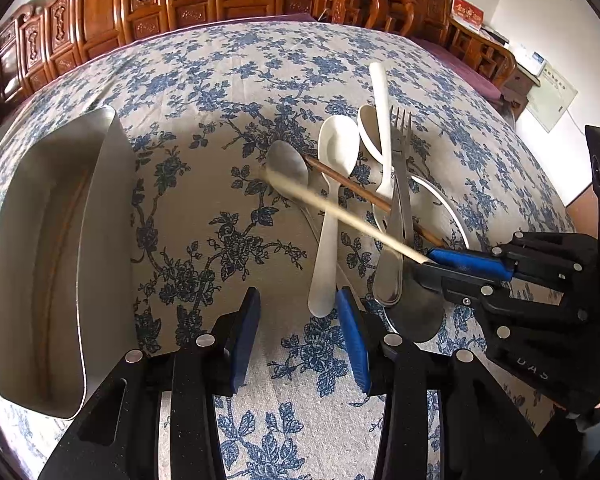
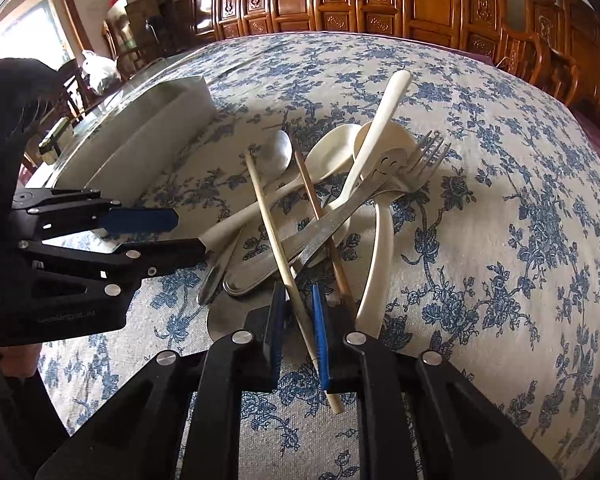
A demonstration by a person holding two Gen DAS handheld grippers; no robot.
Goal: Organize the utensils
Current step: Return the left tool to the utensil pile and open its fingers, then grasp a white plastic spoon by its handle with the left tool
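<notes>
A heap of utensils lies on the blue-flowered cloth: a metal spoon, white plastic spoons, a metal fork and a brown chopstick. My right gripper is shut on a pale chopstick, which slants up across the heap. My left gripper is open at the heap's near edge. A white spoon's handle end lies just inside its right finger, and the pads are not pressing on anything.
A rectangular metal tray stands on the cloth left of the heap. A round grey metal piece lies under the right gripper. Carved wooden chairs and cabinets line the table's far side.
</notes>
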